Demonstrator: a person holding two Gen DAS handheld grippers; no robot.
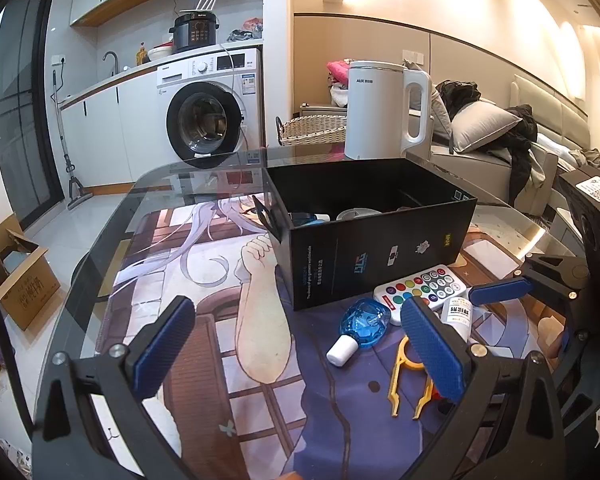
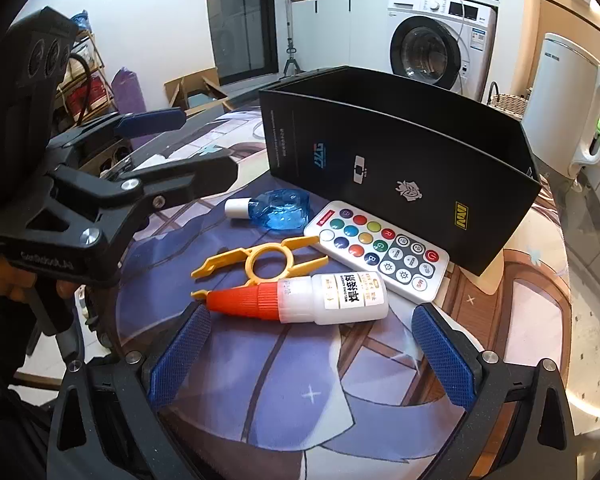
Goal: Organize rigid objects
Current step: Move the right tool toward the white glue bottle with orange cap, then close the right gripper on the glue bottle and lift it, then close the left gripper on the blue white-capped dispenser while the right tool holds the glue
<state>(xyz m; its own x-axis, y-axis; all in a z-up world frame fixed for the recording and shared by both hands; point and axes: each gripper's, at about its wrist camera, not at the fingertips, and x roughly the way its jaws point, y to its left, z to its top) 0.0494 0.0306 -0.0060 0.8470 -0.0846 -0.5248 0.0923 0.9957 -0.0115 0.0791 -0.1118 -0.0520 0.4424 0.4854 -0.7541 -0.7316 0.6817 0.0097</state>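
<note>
A black open box (image 1: pixel 380 236) (image 2: pixel 400 160) stands on the printed mat and holds a few items. In front of it lie a white remote with coloured buttons (image 2: pixel 376 250) (image 1: pixel 420 286), a blue bottle with a white cap (image 2: pixel 276 210) (image 1: pixel 360 330), a yellow plastic tool (image 2: pixel 260 264) (image 1: pixel 410 376) and a white bottle with a red nozzle (image 2: pixel 300 300) (image 1: pixel 456 316). My right gripper (image 2: pixel 312 360) is open and empty, just short of the white bottle. My left gripper (image 1: pixel 300 344) is open and empty, left of the blue bottle; it also shows in the right wrist view (image 2: pixel 180 144).
A white kettle (image 1: pixel 384 110) (image 2: pixel 568 108) stands behind the box. A wicker basket (image 1: pixel 312 130) sits beyond the glass table's (image 1: pixel 100 264) far edge. A washing machine (image 1: pixel 212 108) and a cardboard box (image 1: pixel 20 276) on the floor are to the left.
</note>
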